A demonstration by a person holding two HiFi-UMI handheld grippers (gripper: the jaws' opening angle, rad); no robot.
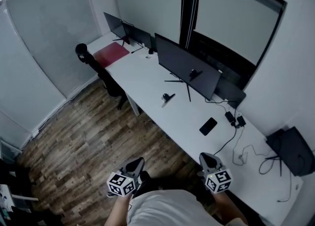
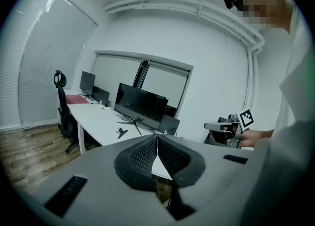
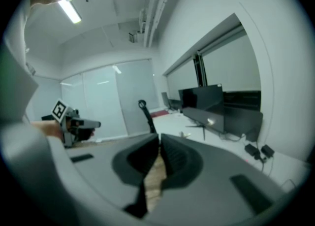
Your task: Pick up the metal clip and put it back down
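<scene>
Both of my grippers sit low and near, just in front of the person's body, aimed toward the far end of the room and tipped slightly down. My left gripper hangs over the wooden floor, just off the left edge of the table. Its jaws are pressed together with nothing between them. My right gripper is over the table's near edge, jaws likewise together and empty. The metal clip lies on the table well beyond both, in front of the big monitor and far-left of the black phone.
</scene>
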